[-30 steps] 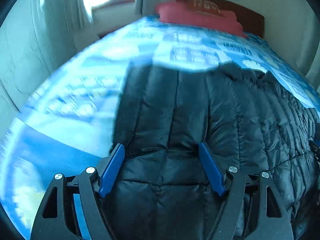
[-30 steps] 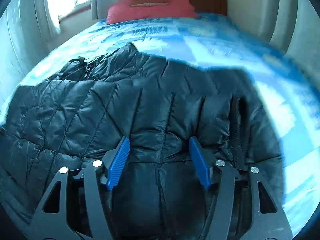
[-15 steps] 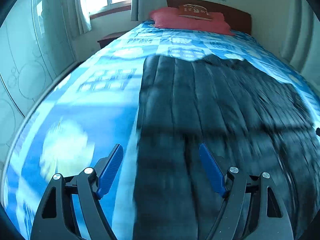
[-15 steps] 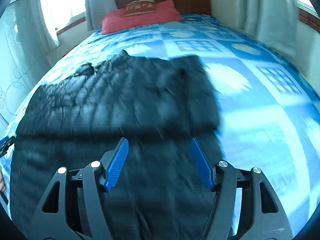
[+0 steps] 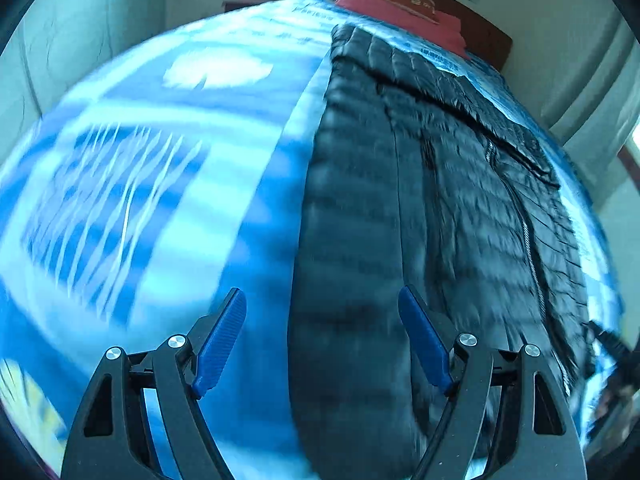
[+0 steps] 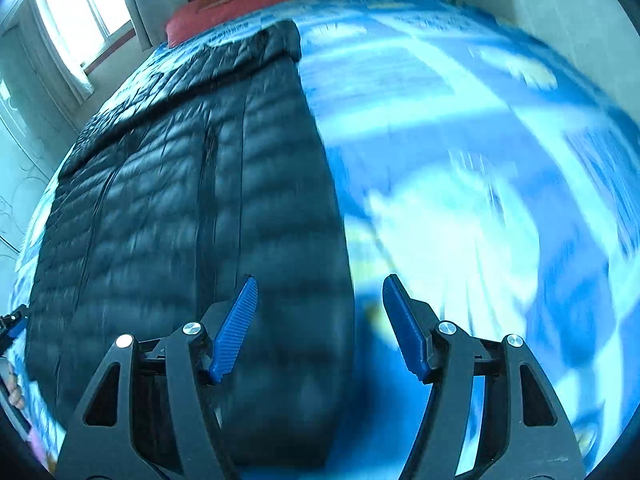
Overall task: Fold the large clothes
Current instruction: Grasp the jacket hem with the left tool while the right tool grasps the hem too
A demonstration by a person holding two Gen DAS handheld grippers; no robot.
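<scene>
A large black quilted puffer jacket point(image 5: 400, 200) lies spread flat on the blue patterned bedspread point(image 5: 140, 180), its zipper running down the front. My left gripper point(image 5: 322, 304) hangs open above the jacket's left edge, with nothing between its blue pads. The same jacket point(image 6: 200, 200) fills the left half of the right wrist view. There my right gripper point(image 6: 318, 292) stands open over the jacket's right edge, half above the bedspread point(image 6: 460, 180), holding nothing.
A red pillow point(image 5: 400, 4) lies against the wooden headboard point(image 5: 480, 28) at the far end of the bed. A window with curtains point(image 6: 84, 24) stands at the left. The other gripper's tip and a hand point(image 6: 12, 384) show at the lower left edge of the right wrist view.
Both grippers have slid outward from above the middle of the jacket to its side edges, left one leftward and right one rightward. Both stayed open and empty.
</scene>
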